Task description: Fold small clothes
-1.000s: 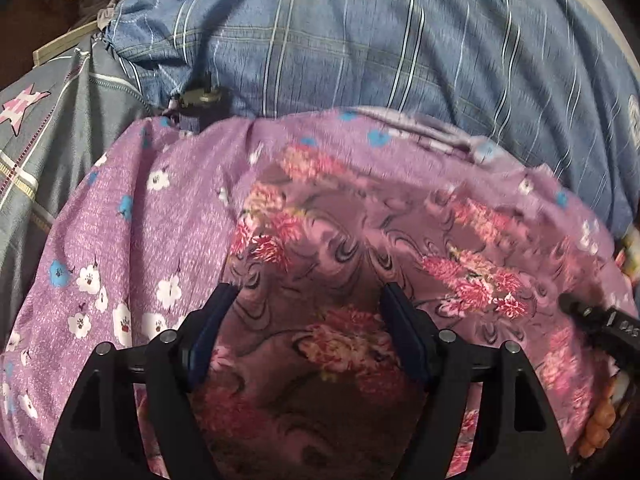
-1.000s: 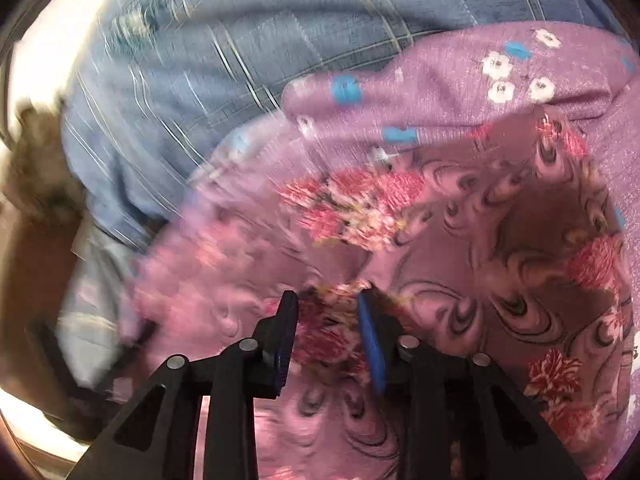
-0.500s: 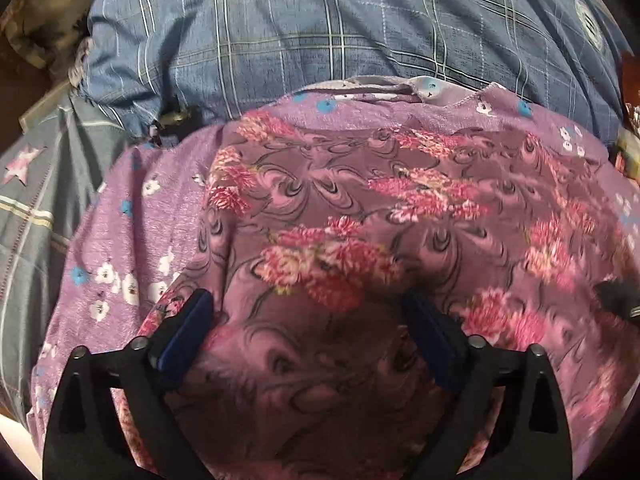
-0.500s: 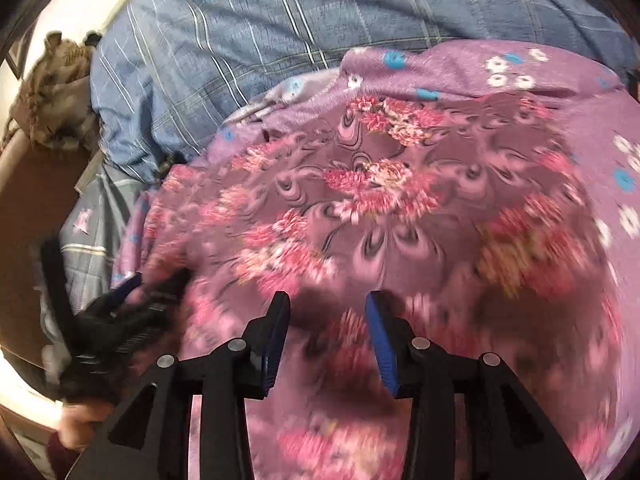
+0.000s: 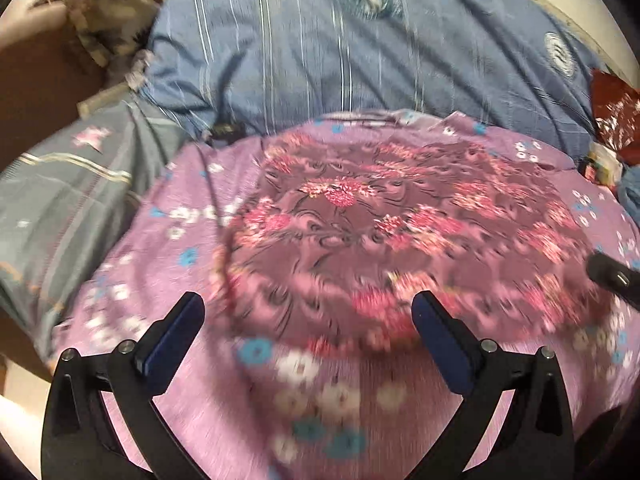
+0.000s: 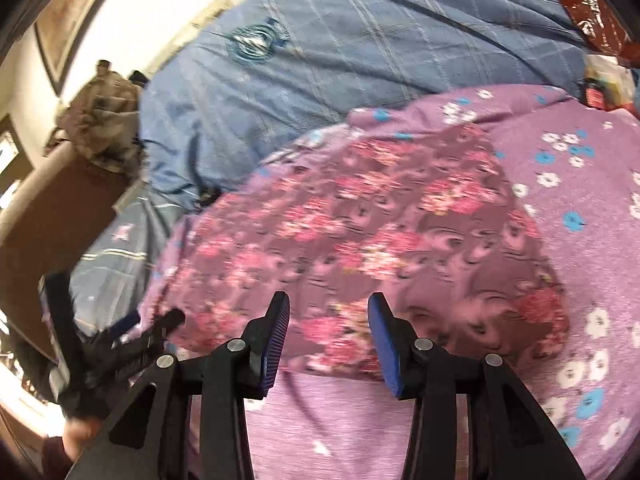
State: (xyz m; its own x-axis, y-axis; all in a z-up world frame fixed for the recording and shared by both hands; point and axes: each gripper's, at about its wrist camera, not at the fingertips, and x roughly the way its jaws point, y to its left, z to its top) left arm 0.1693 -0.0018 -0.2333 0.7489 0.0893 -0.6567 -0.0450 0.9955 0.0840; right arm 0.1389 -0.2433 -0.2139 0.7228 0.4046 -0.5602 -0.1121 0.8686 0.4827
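A small mauve garment with pink and red flowers (image 5: 380,240) lies flat and folded on a lilac sheet with white and blue flowers (image 5: 328,400). It also shows in the right wrist view (image 6: 380,240). My left gripper (image 5: 308,332) is open and empty, held above the garment's near edge. My right gripper (image 6: 328,336) is open and empty over the garment's near edge. The left gripper shows at the lower left of the right wrist view (image 6: 120,344). The right gripper's tip shows at the right edge of the left wrist view (image 5: 612,276).
A blue plaid quilt (image 5: 360,60) is bunched behind the garment. A grey striped sheet with stars (image 5: 68,184) lies to the left. A camouflage cloth (image 5: 104,16) sits at the far left. A red packet (image 5: 612,116) lies at the far right.
Both grippers have let go of the garment and drawn back toward me. The garment now lies flat on the lilac sheet. The left jaws opened wider.
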